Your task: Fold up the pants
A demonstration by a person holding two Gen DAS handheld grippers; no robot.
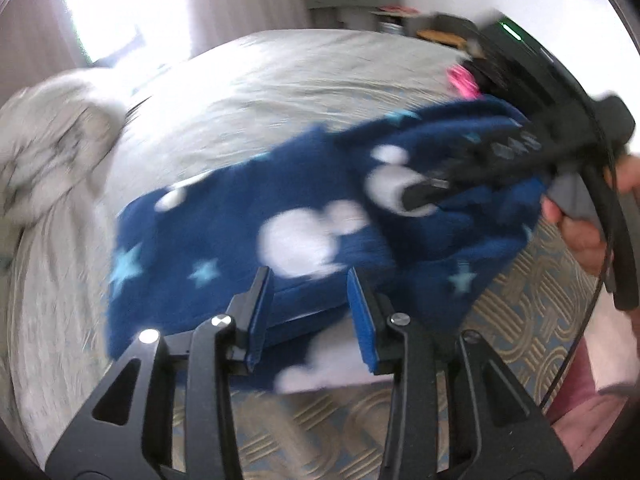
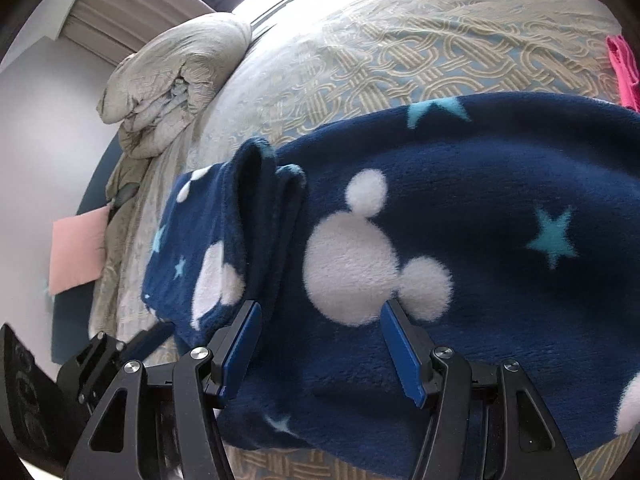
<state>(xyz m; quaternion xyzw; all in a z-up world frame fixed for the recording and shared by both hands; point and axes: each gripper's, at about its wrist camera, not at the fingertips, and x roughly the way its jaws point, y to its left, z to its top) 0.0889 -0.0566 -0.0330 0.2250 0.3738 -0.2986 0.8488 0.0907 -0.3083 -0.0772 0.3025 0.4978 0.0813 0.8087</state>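
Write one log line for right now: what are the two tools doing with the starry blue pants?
pants: folded over on bed | left tool: open, nothing gripped | right tool: open over pants

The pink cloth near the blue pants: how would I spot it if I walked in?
Start at the bed, covered by a pale spread with a woven knot pattern. The navy fleece pants, printed with white mouse heads and turquoise stars, lie across it. The pink cloth shows just past their far edge, the only bright pink thing on the bed.
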